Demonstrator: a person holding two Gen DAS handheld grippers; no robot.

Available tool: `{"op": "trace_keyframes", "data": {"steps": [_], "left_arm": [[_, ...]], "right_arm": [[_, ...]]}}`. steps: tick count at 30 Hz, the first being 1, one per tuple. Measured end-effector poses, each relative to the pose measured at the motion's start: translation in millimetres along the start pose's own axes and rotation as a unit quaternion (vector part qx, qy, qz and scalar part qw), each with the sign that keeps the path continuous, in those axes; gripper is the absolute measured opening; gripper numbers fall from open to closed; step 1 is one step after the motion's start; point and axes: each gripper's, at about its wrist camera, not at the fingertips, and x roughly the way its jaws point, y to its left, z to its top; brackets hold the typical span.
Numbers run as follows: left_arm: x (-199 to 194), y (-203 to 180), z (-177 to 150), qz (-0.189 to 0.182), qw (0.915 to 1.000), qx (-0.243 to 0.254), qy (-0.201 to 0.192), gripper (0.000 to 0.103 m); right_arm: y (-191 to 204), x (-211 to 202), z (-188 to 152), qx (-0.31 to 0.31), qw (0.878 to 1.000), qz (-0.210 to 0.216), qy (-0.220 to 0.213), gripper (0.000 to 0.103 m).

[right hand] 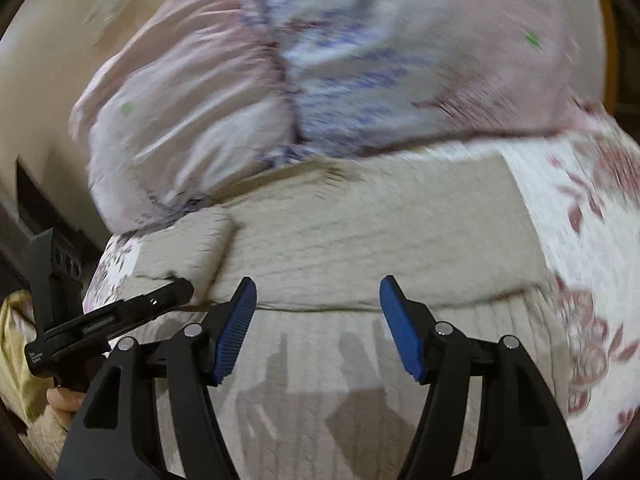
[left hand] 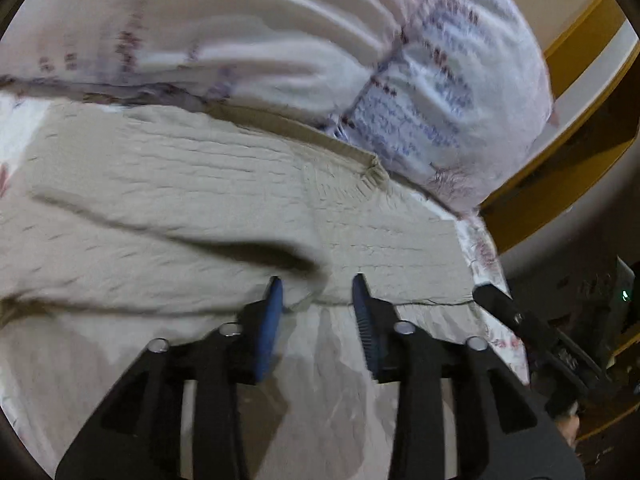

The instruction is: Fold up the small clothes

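A beige ribbed knit garment (left hand: 192, 208) lies spread on a floral sheet; it also shows in the right wrist view (right hand: 360, 232), with one layer folded over another. My left gripper (left hand: 318, 292) is open, its blue pads just above the garment's near fold edge, holding nothing. My right gripper (right hand: 318, 292) is open and wider, hovering over the garment's fold line, empty. The right gripper also shows in the left wrist view (left hand: 520, 320) at the garment's right edge; the left gripper shows in the right wrist view (right hand: 120, 312) at the garment's left corner.
A large pale pink and blue patterned pillow (left hand: 360, 40) lies right behind the garment, also in the right wrist view (right hand: 320, 72). The floral sheet (right hand: 592, 240) extends to the right. A yellow wooden bed frame (left hand: 560, 140) and dark clutter (left hand: 600, 320) lie beyond the bed's edge.
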Motion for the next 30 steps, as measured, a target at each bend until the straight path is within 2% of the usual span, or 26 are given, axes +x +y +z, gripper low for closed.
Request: {"op": "trace_keyframes", "data": {"steps": [2,5,8,12,16,23,24,26,27,30], "left_arm": [[-22,21,-1,0.002,0.9996,-0.017,-0.022,0.037],[-44,62,5,0.023,0.9961,-0.071,-0.048,0.037],[-54,95,7,0.034,0.9904,-0.122,-0.056,0.037],[-58,111,1,0.031,0.9877,-0.144,-0.051,0.034],[-63,118,-5,0.020,0.9855,-0.160,-0.053,0.032],[-68,127,-11,0.001,0.9838,-0.171,-0.054,0.031],[-68,127,-11,0.002,0.9840,-0.170,-0.054,0.030],[-68,127,-11,0.003,0.9843,-0.168,-0.055,0.029],[-68,127,-11,0.004,0.9845,-0.167,-0.055,0.029],[-68,126,-11,0.008,0.9850,-0.164,-0.055,0.029]], "right_arm": [[28,1,5,-0.056,0.998,0.015,-0.002,0.064],[74,13,7,-0.137,0.990,0.044,0.002,0.062],[124,37,6,-0.215,0.974,0.074,0.013,0.055],[175,77,4,-0.266,0.958,0.103,0.040,0.042],[206,117,-1,-0.296,0.949,0.092,0.065,0.036],[225,154,-17,-0.339,0.936,0.053,0.081,0.036],[226,156,-20,-0.344,0.935,0.044,0.076,0.034],[225,157,-20,-0.336,0.939,0.033,0.070,0.019],[222,158,-19,-0.328,0.942,0.024,0.067,0.005],[212,156,-8,-0.283,0.956,0.038,0.066,0.004]]}}
